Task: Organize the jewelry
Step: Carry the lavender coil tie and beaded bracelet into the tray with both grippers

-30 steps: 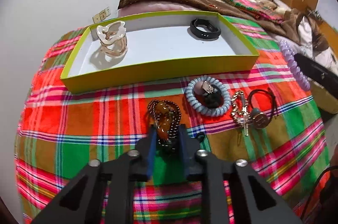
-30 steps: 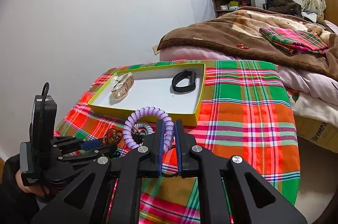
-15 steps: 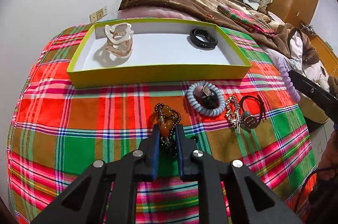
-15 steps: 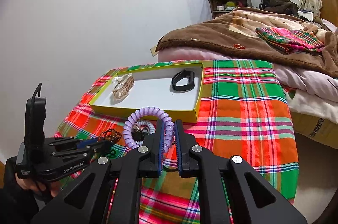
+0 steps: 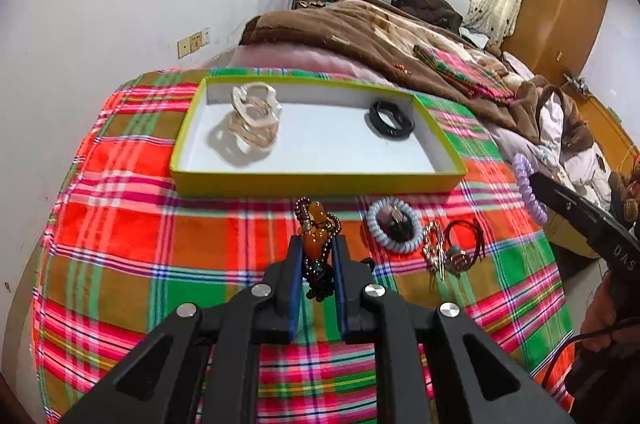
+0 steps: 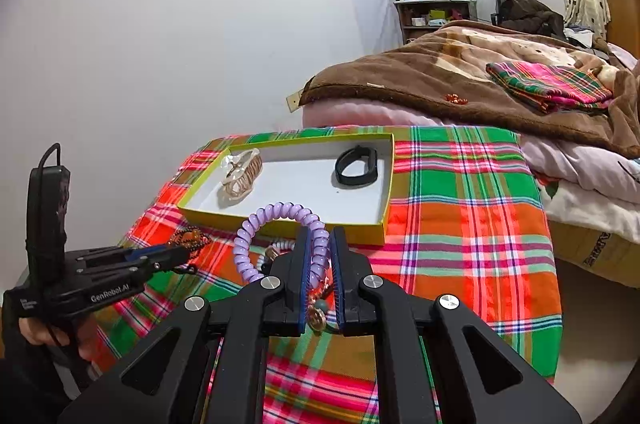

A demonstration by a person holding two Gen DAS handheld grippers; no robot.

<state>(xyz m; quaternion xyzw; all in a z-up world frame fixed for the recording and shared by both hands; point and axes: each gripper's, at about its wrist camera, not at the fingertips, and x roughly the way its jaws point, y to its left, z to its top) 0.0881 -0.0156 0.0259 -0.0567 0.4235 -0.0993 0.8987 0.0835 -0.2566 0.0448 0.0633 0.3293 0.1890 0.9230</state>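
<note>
Left gripper [image 5: 317, 256] clenched on a dark beaded bracelet with amber stones [image 5: 317, 242], right gripper [image 6: 320, 256] clamped on a lilac spiral hair tie [image 6: 280, 224], both ahead of which lies the yellow-green tray [image 5: 320, 180] holding a clear hair claw [image 5: 254, 120] and black band [image 5: 391, 119].

Plaid-covered table [image 5: 120, 224], yellow-green tray [image 5: 320, 180], loose jewelry [image 5: 444, 248]

left wrist: close above plaid cloth [image 5: 200, 244], angled down toward tray [image 5: 320, 180] | right wrist: from the right side, lower | shared: tray [image 6: 384, 224], bed [image 6: 460, 84]
</note>
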